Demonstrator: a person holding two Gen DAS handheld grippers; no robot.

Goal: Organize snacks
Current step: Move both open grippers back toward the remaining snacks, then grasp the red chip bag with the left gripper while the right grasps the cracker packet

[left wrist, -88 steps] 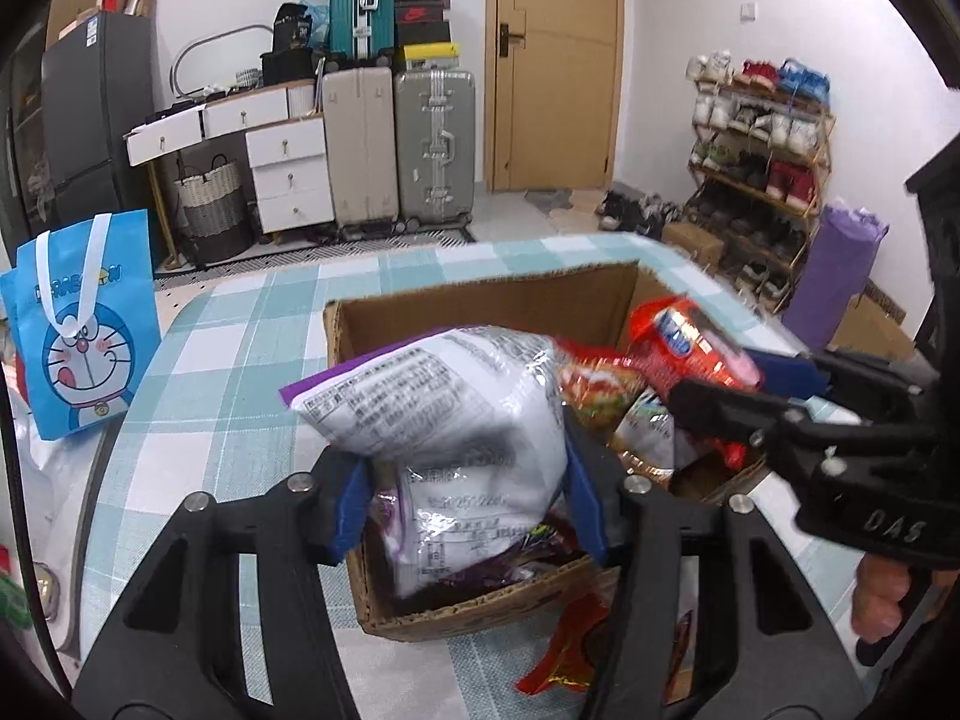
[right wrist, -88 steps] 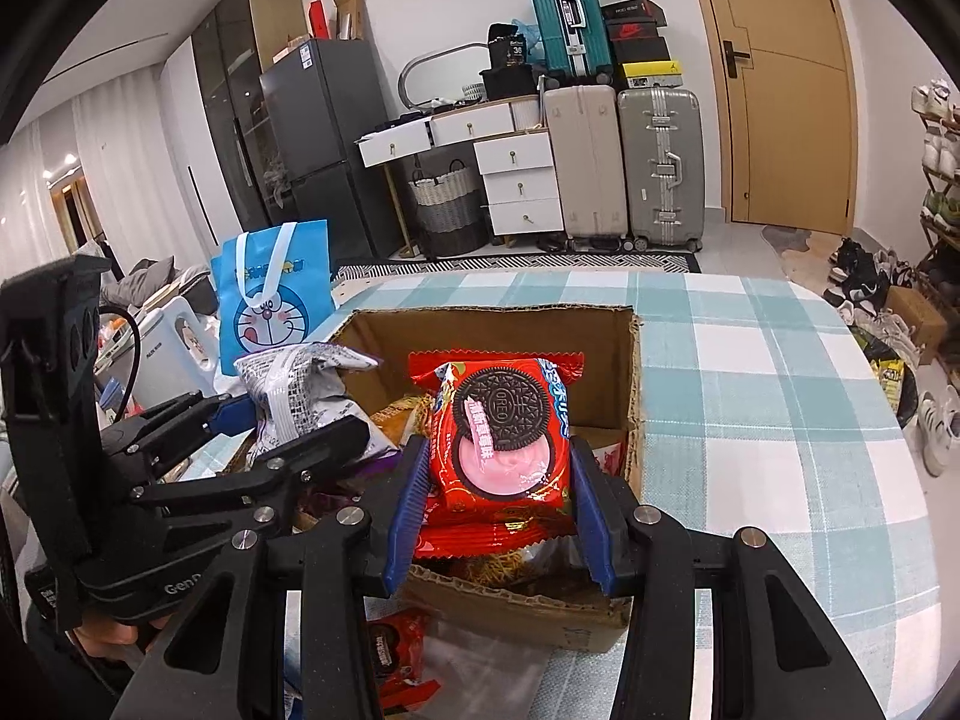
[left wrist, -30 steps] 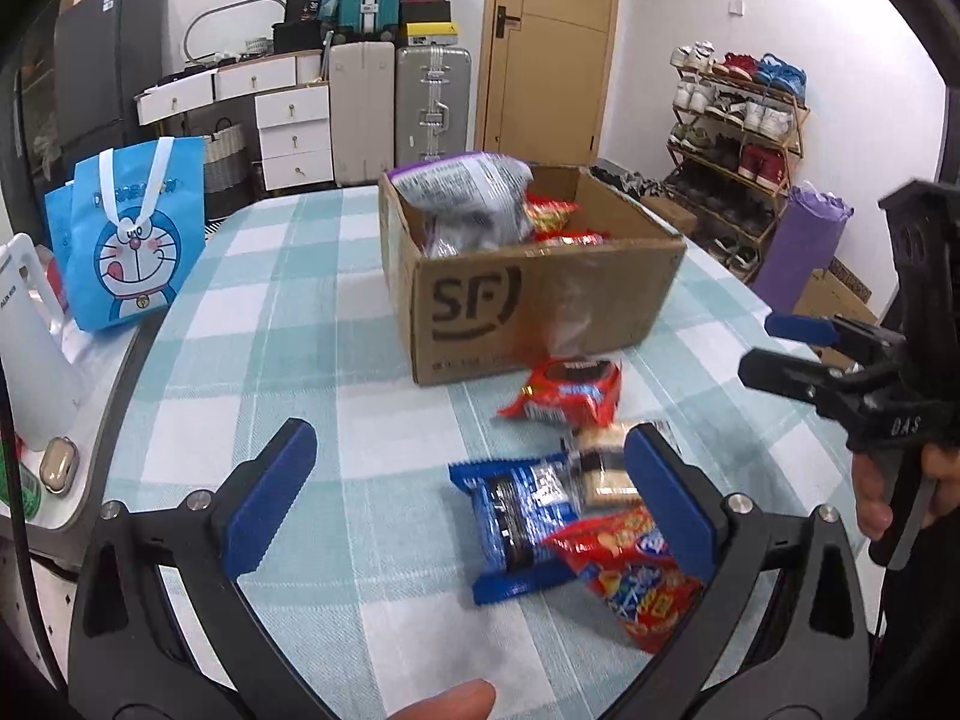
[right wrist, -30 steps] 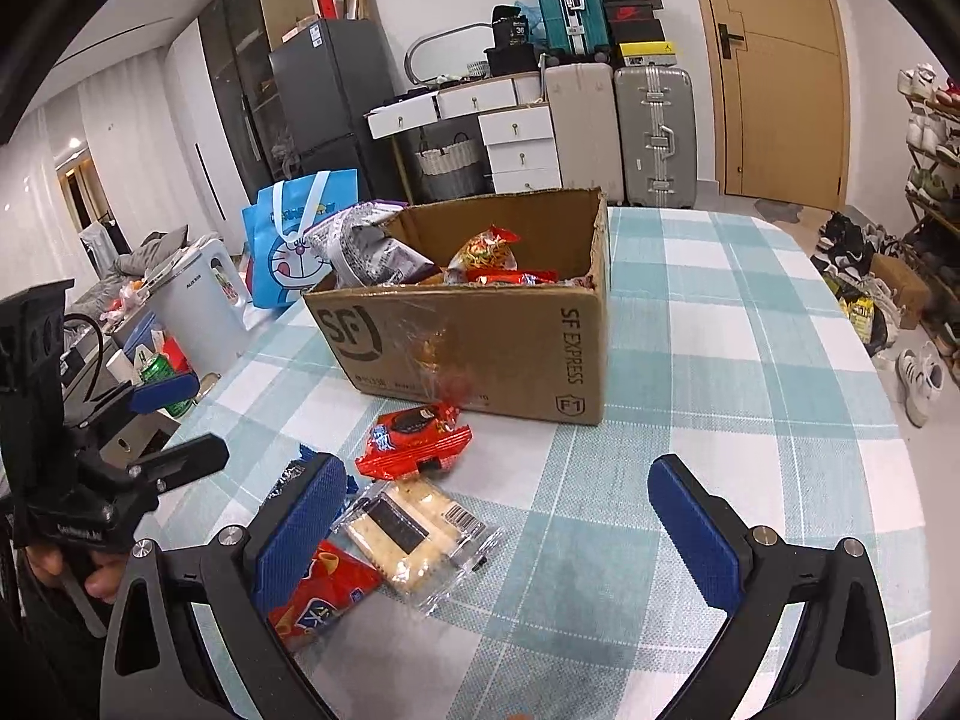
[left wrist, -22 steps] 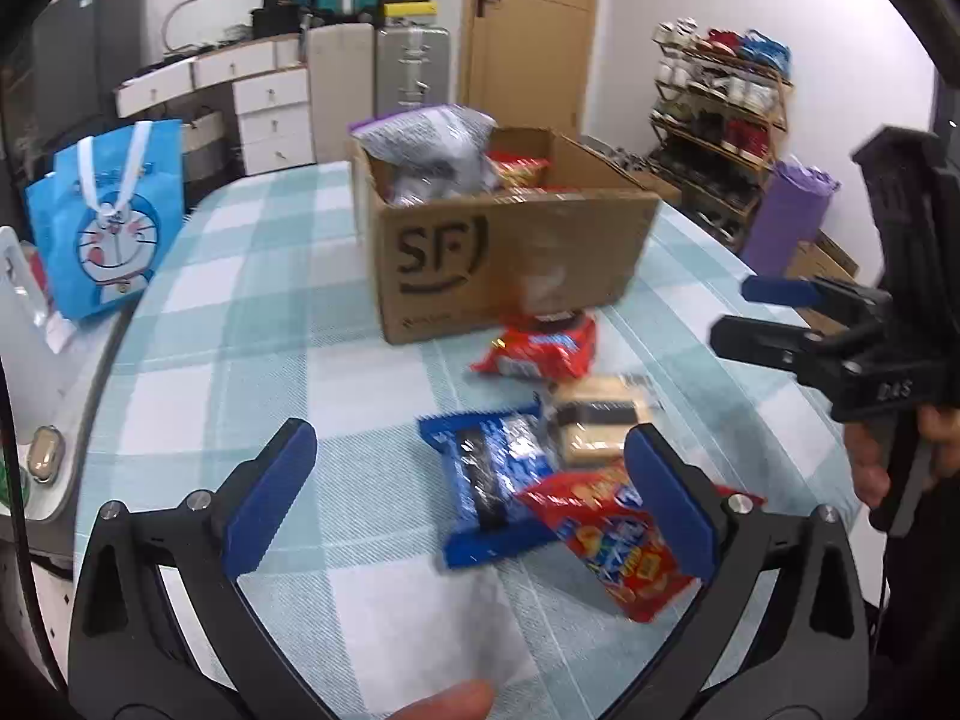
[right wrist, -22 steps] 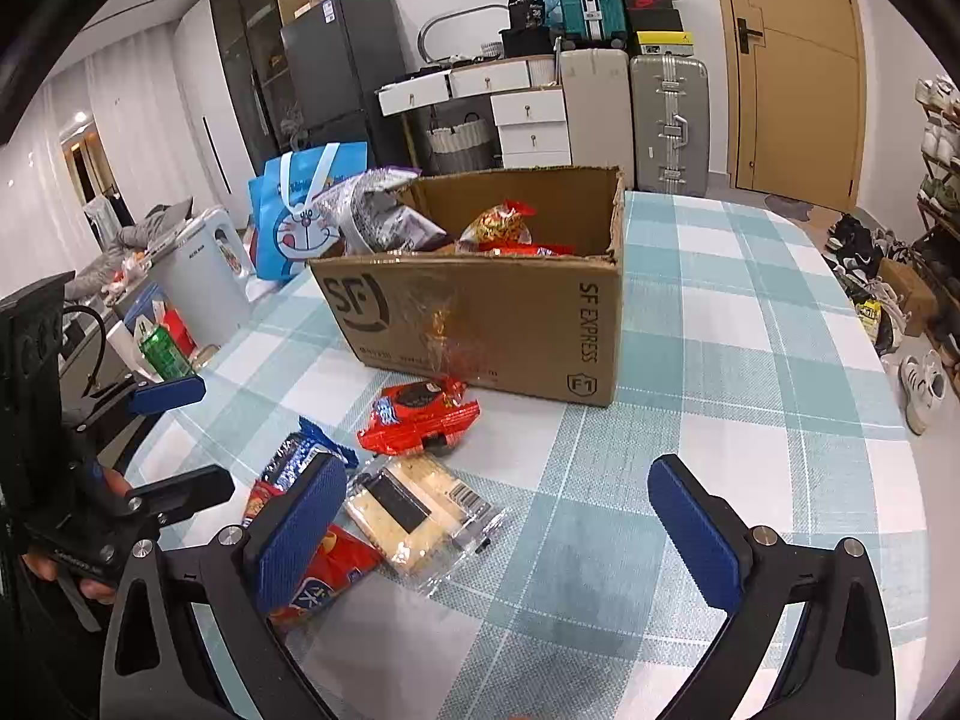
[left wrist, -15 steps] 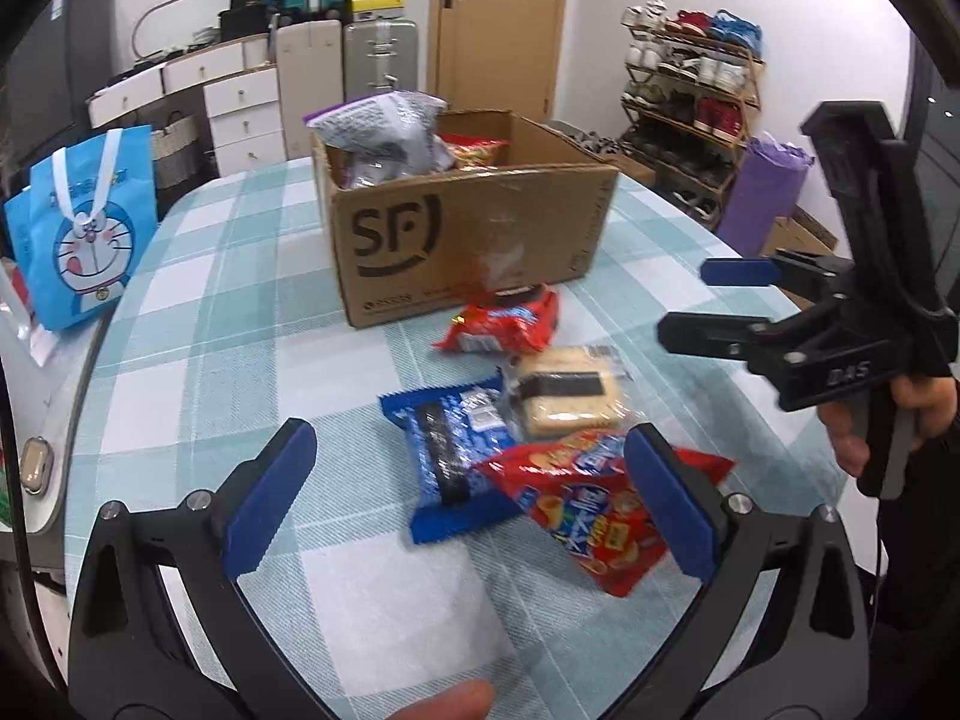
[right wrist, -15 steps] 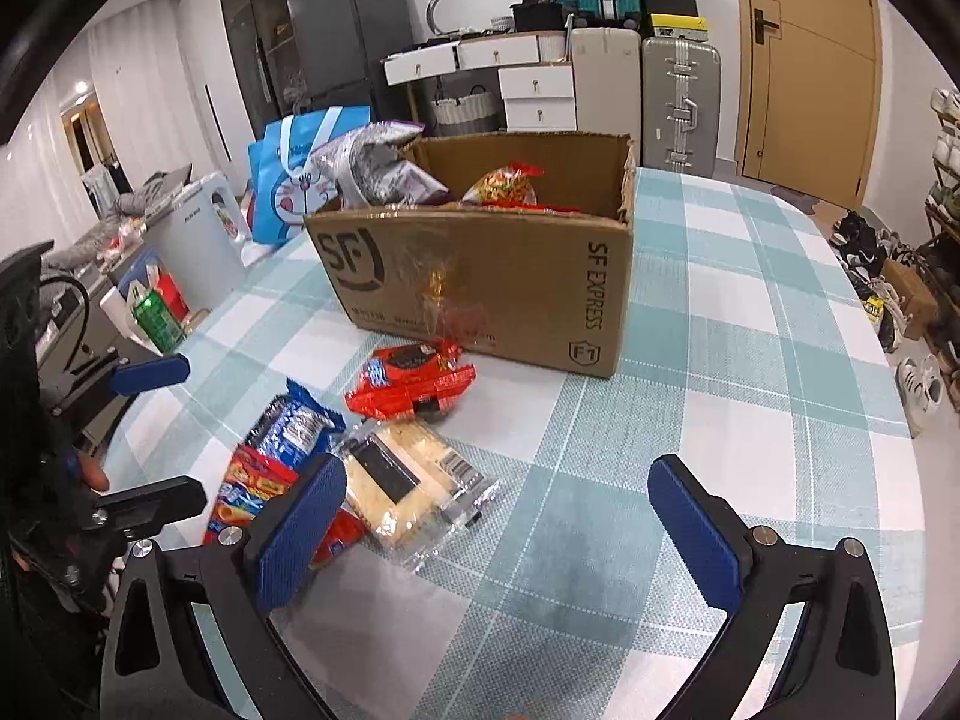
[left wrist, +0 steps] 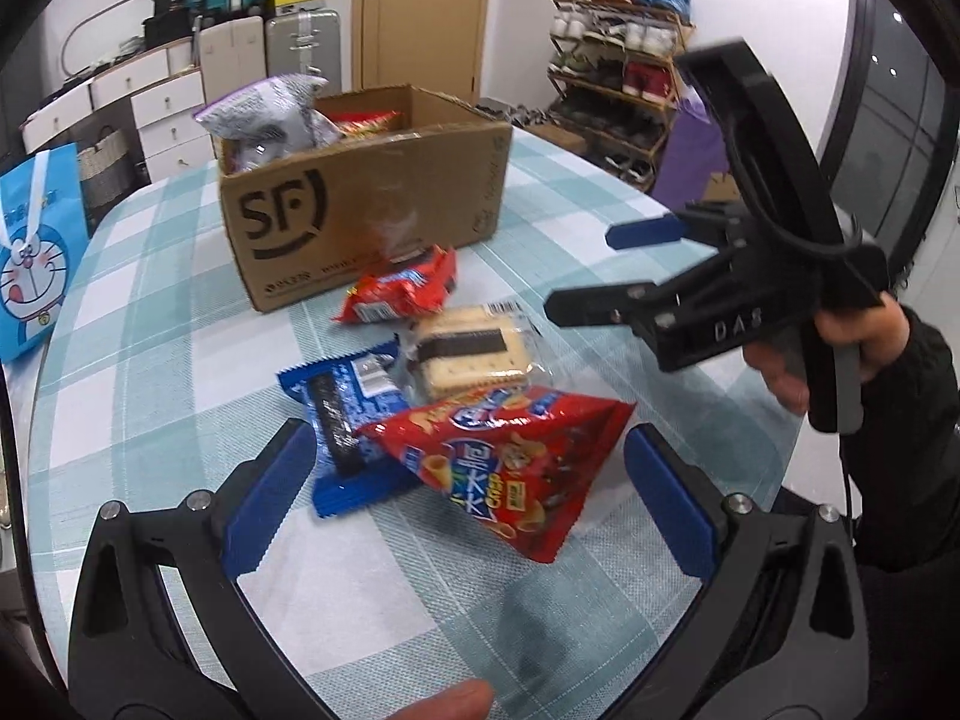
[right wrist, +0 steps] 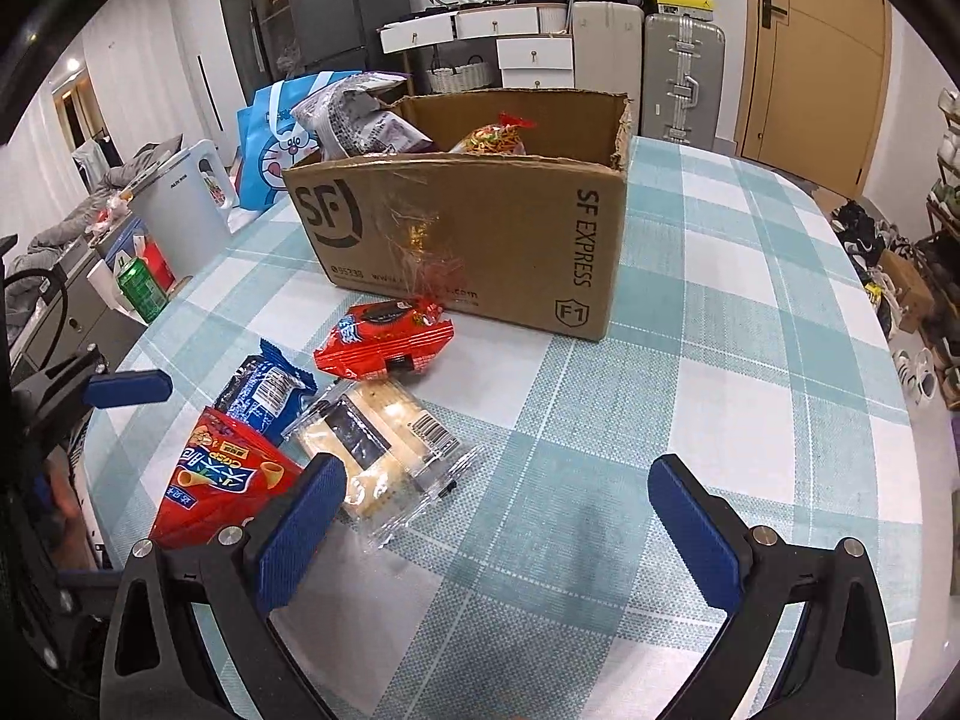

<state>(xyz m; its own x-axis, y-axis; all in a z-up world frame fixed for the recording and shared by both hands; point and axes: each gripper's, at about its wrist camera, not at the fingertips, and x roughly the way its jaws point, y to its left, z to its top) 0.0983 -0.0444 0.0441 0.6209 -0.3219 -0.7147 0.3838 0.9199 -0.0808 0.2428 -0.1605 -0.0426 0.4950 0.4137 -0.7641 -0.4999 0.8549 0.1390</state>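
A brown SF cardboard box (left wrist: 366, 198) (right wrist: 480, 228) stands on the checked table, with a grey chip bag (left wrist: 270, 114) and other snacks inside. In front of it lie a red Oreo pack (left wrist: 399, 291) (right wrist: 384, 336), a clear pack of sandwich biscuits (left wrist: 471, 351) (right wrist: 378, 438), a blue Oreo pack (left wrist: 348, 408) (right wrist: 264, 390) and a red cone-snack bag (left wrist: 510, 468) (right wrist: 222, 480). My left gripper (left wrist: 468, 504) is open, its fingers on either side of the red cone-snack bag. My right gripper (right wrist: 498, 522) is open and empty, just right of the biscuit pack.
A blue Doraemon bag (left wrist: 30, 264) (right wrist: 270, 138) stands at the table's left edge. A green can (right wrist: 141, 294) and clutter sit on a side unit left of the table. Suitcases, drawers, a door and a shoe rack (left wrist: 618, 78) line the room behind.
Both grippers let go of their snacks into the box, opened and drew back. They have since lowered toward the loose snacks in front of the box.
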